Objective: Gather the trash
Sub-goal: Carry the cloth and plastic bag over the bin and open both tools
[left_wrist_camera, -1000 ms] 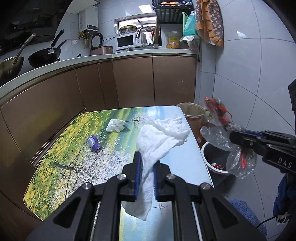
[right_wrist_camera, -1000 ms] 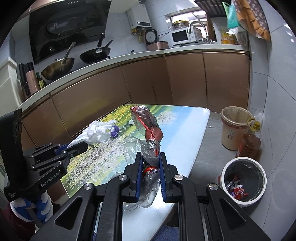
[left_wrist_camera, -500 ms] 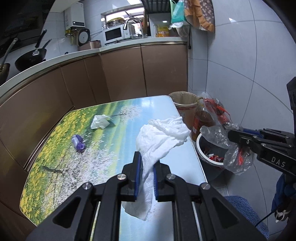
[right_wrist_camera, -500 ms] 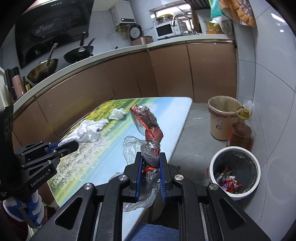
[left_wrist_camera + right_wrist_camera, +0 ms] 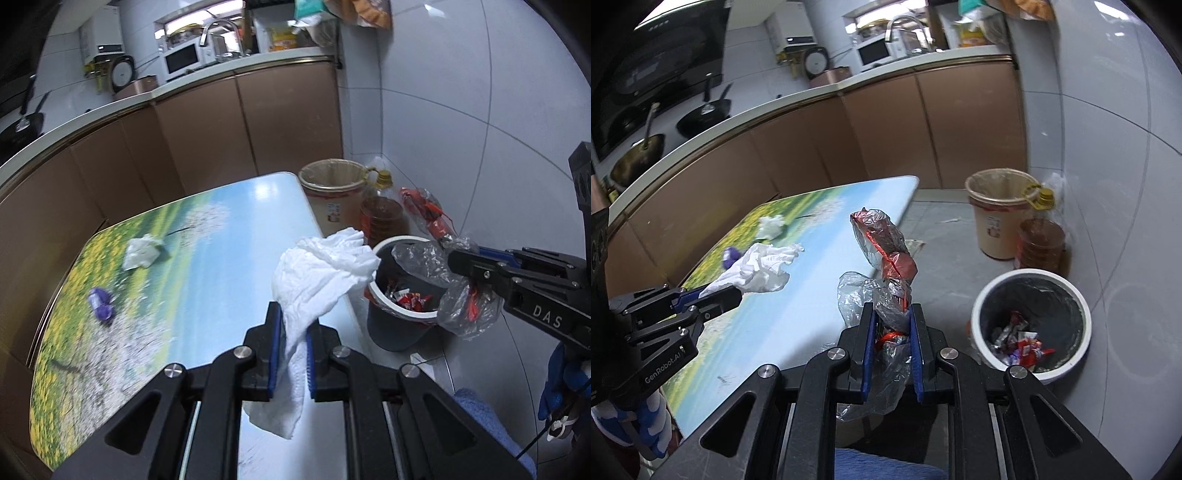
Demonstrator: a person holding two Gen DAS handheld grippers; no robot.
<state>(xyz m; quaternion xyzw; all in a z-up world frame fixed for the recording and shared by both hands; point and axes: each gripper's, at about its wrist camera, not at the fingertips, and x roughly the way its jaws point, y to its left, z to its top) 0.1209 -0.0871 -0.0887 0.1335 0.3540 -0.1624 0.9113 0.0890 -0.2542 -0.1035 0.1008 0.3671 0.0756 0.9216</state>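
Trash is pinched in both claws, white tissue (image 5: 317, 273) left (image 5: 293, 347) and plastic wrapper (image 5: 886, 273) right (image 5: 892, 354), carried toward the bin (image 5: 1030, 321) for dropping.

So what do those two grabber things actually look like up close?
Both are matte black with silver screws and blue pads lining the fingers. The left gripper reads "GenRobot.AI" on its side, the right gripper "DAS". The person wears blue-and-white gloves, and a thin black cable hangs below the right one.
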